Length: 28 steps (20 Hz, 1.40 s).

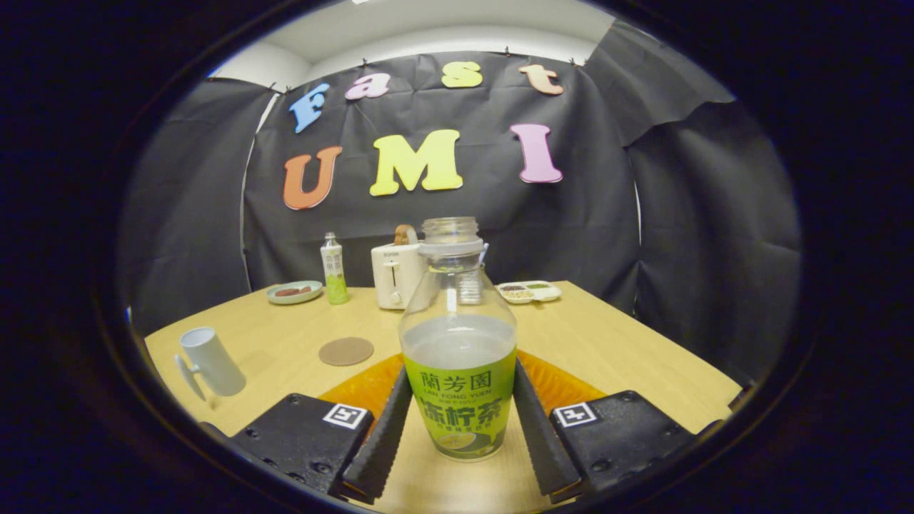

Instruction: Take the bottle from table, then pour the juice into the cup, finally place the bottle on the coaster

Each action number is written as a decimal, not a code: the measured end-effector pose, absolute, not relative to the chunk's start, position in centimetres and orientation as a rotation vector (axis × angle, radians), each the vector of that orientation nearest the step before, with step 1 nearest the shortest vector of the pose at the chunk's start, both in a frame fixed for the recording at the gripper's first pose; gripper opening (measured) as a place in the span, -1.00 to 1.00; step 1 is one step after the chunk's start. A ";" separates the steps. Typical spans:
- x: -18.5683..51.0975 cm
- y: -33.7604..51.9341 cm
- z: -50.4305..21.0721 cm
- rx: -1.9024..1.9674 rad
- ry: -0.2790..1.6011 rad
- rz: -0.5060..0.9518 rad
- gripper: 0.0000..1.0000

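Gripper (460, 421) closed around the bottle (459, 357), both fingers (382, 435) pressing on its labelled lower half, one on each side. Bottle upright between the fingers, uncapped, clear above the label, about half full of pale juice, base on or just above the table (628, 357) — cannot tell which. Orange mat (364, 389) directly behind the bottle, partly hidden by it and the fingers. Round brown coaster (346, 351) just beyond the mat, ahead and left of the fingers. Pale cup (211, 360) farther left, near the table's edge, tilted in the fisheye, handle toward the gripper. Well beyond, at the table's far side: plate (294, 292) with something dark on it, second small bottle (333, 269) beside it, white toaster (397, 275) behind the held bottle's neck, small divided tray (530, 290) to the right.
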<state>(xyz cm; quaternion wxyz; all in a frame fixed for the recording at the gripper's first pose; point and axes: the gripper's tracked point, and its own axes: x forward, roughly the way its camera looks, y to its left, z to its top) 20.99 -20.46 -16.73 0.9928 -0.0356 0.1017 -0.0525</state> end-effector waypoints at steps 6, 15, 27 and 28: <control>18.9 -19.5 -13.4 -0.199 0.172 -0.196 0.56; 17.0 -15.7 -9.0 -0.379 0.239 -0.242 0.57; 17.3 -7.0 -8.0 -0.725 0.274 -0.229 0.58; 17.2 -6.2 -8.5 -0.759 0.271 -0.220 0.58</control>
